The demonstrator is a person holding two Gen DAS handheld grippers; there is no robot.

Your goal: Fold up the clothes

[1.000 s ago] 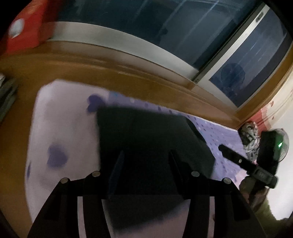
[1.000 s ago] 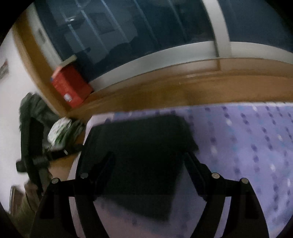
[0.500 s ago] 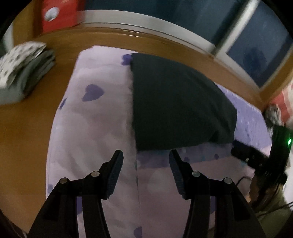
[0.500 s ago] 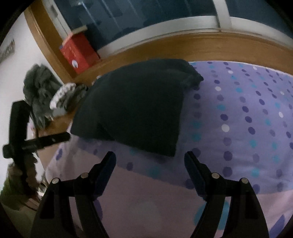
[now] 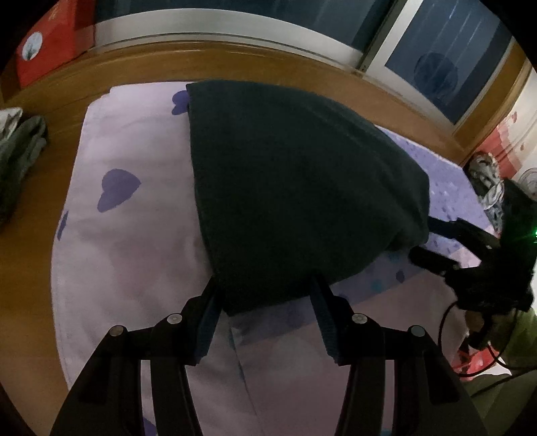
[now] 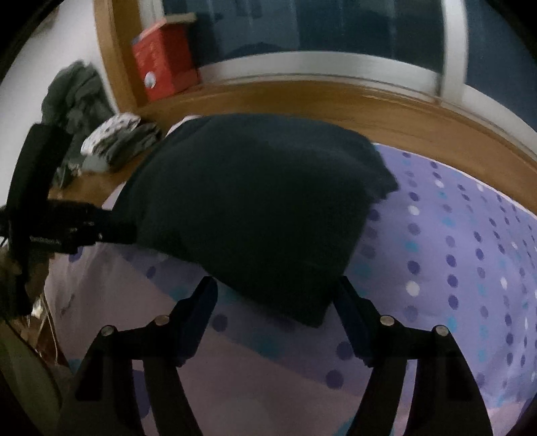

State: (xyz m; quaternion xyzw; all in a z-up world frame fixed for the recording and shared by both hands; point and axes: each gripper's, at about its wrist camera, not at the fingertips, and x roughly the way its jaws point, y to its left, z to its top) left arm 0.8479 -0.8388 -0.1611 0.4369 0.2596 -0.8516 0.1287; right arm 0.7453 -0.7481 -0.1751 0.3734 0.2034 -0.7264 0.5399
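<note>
Two grippers were recorded over one dark folded garment [image 5: 302, 187], which lay at the centre of both views on a lilac bedsheet [image 5: 134, 241] patterned with hearts and dots.

Left gripper [image 5: 265, 295], lower centre of the left wrist view: fingers moderately apart and closing, straddling the garment's near corner; the cloth's edge sat between the tips, and it could not be told whether the pads pressed on it.

Right gripper [image 6: 275, 295], lower centre of the right wrist view: fingers somewhat wider, also closing, with the garment's near corner between the tips, the left pad apart from the cloth; contact at the right pad could not be told.

Other items: a wooden ledge [image 6: 335, 100] across the upper part of each view, beneath dark window panes [image 5: 235, 16]; a red box [image 6: 164, 60] at upper left; a small stack of folded clothes [image 6: 117, 141] at left of the right wrist view.
</note>
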